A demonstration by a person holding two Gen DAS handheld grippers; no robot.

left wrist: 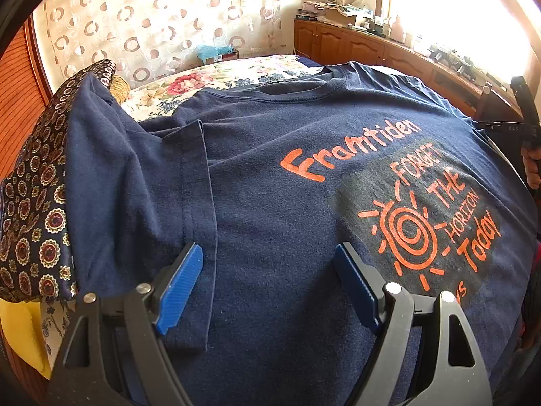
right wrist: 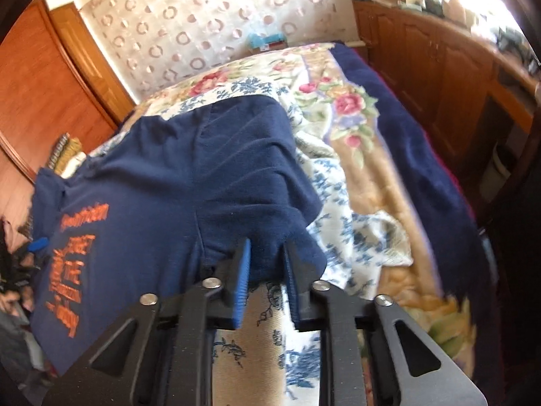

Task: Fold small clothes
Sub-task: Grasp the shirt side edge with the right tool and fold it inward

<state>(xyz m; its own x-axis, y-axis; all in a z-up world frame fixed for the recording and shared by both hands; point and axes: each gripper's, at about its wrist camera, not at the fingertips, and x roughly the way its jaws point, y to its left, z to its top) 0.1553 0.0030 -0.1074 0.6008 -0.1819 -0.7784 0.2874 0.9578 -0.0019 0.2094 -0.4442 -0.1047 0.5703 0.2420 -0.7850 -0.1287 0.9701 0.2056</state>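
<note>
A navy T-shirt (left wrist: 270,176) with orange print lies spread on the bed, its left sleeve folded in over the body. My left gripper (left wrist: 267,264) is open just above the shirt's front, nothing between its blue pads (left wrist: 182,280). In the right wrist view the same shirt (right wrist: 175,189) shows with its right sleeve lifted; my right gripper (right wrist: 267,253) is shut on the edge of that sleeve. The right gripper also shows in the left wrist view (left wrist: 524,115) at the far right edge, and a blue pad of the left gripper shows in the right wrist view (right wrist: 38,244).
The bed has a floral cover (right wrist: 341,142) and a dark blue blanket (right wrist: 412,142) along its right side. A patterned dark cloth (left wrist: 33,216) lies at the left. Wooden cabinets (left wrist: 365,47) with clutter stand along the right wall. A curtain (left wrist: 152,17) hangs behind.
</note>
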